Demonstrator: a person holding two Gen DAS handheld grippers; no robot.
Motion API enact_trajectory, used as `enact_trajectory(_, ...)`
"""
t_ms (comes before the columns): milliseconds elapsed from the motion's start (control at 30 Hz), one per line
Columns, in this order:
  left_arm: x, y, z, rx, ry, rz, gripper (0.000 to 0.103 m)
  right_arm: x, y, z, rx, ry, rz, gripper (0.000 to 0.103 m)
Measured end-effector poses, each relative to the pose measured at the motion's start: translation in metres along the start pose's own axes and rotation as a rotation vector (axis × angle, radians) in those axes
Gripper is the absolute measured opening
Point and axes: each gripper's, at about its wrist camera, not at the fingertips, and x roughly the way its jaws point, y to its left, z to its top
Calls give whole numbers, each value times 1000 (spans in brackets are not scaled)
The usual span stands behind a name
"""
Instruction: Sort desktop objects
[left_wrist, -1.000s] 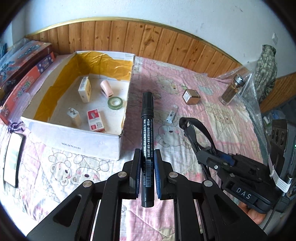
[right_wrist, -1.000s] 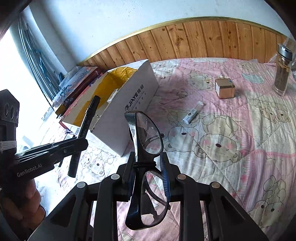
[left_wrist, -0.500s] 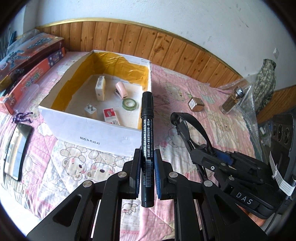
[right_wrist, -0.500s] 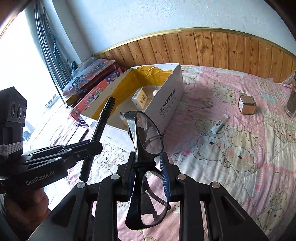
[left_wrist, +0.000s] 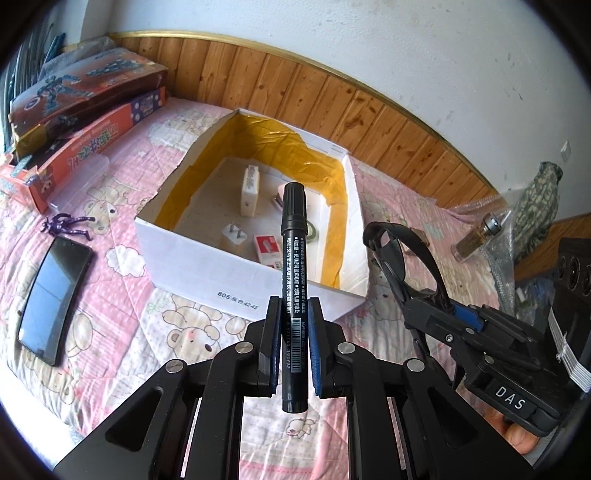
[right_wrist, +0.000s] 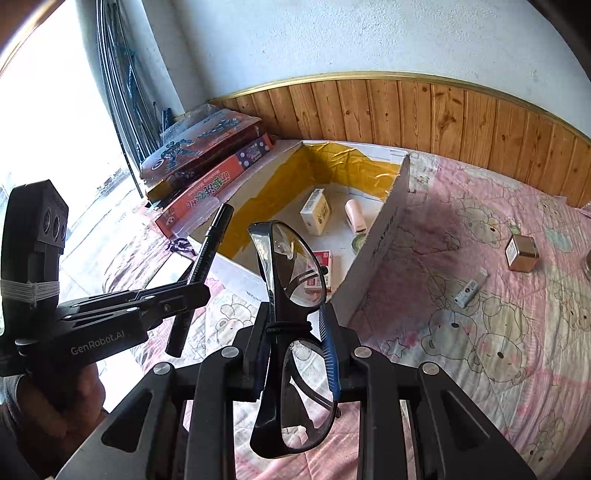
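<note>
My left gripper (left_wrist: 292, 321) is shut on a black marker pen (left_wrist: 293, 236), held upright above the bed, in front of the white cardboard box (left_wrist: 236, 267). My right gripper (right_wrist: 295, 325) is shut on black-framed glasses (right_wrist: 291, 273) at the nose bridge, near the box's front corner (right_wrist: 373, 266). The box holds a white charger box (left_wrist: 249, 189), a pink stapler (right_wrist: 356, 216), a tape roll (right_wrist: 359, 243), a white plug (left_wrist: 232, 236) and a red-and-white pack (left_wrist: 266, 248). Each gripper shows in the other's view: the right one (left_wrist: 417, 295), the left one (right_wrist: 184, 295).
A black phone (left_wrist: 51, 299) and a purple figure (left_wrist: 66, 223) lie left of the box. Stacked game boxes (left_wrist: 81, 122) sit at the far left. A gold cube (right_wrist: 522, 253), a small white tube (right_wrist: 469, 290) and a glass bottle (left_wrist: 476, 240) lie on the pink quilt to the right.
Both grippers have moved left and up with their loads. The box now sits straight ahead of them, and the phone and game boxes have come further into view.
</note>
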Motion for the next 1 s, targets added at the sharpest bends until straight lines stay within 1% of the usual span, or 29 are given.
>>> enact_trajectory(200, 3, 21, 23, -20, -5, 2, 13, 15, 11, 24, -29, 7, 11, 27)
enact_trajectory(433, 13, 32, 51, -16, -13, 9, 13, 38, 14, 52, -63, 31, 25, 27)
enact_trajectory(600, 25, 38, 71, -25, 2, 8, 13, 53, 12, 72, -92, 49, 27, 27)
enact_trajectory(733, 34, 37, 89, 4, 16, 19, 13, 62, 7, 87, -115, 61, 30, 27)
enact_trajectory(1000, 55, 36, 126, 74, 45, 53, 13, 90, -10, 120, -162, 116, 33, 27)
